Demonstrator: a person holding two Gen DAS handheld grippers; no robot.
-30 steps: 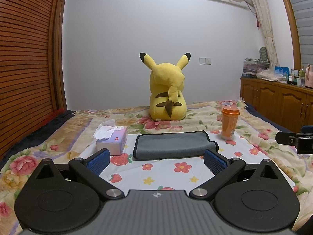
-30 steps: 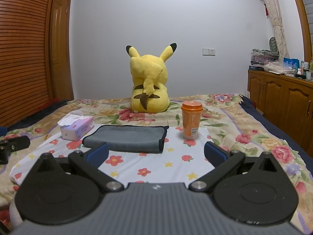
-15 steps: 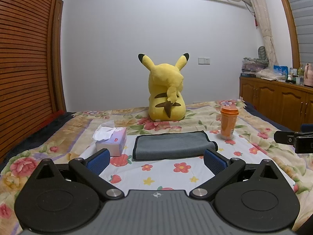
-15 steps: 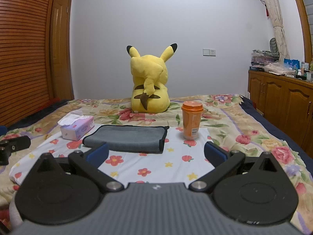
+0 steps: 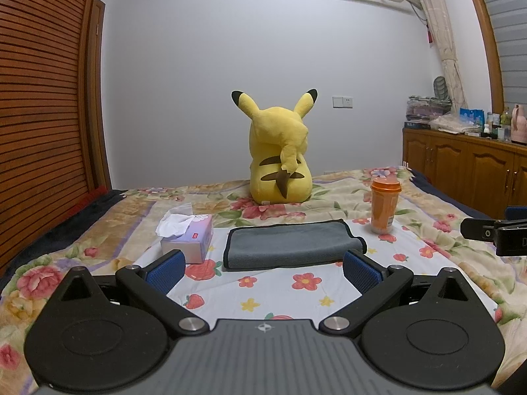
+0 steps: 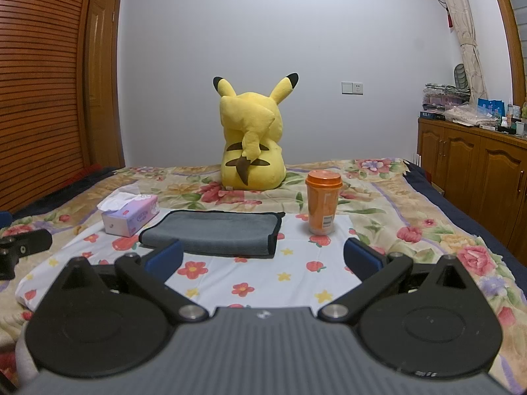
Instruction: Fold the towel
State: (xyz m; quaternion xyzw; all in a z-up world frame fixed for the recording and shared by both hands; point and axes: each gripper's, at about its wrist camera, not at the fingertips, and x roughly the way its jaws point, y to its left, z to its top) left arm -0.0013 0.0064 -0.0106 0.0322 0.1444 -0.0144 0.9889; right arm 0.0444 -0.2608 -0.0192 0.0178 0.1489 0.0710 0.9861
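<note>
Towel [image 5: 290,243] lay folded on bed [image 5: 428,230], between tissue box [image 5: 191,240] and cup [image 5: 383,205] | left gripper [image 5: 263,268] and right gripper [image 6: 263,258] gaped, empty | advice: pinch near corners evenly.

One grey towel [image 5: 290,243], one tissue box [image 5: 191,236], one orange cup [image 5: 383,205], one plush toy [image 5: 280,161].

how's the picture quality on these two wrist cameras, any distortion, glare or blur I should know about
Left wrist view: strong fisheye bending of the wardrobe and window frame, dim even room light, no glare; the gray towel is sharp. Right wrist view: same bowed edges, cup and plush crisp, with only the right gripper body at the bottom slightly soft.
</note>
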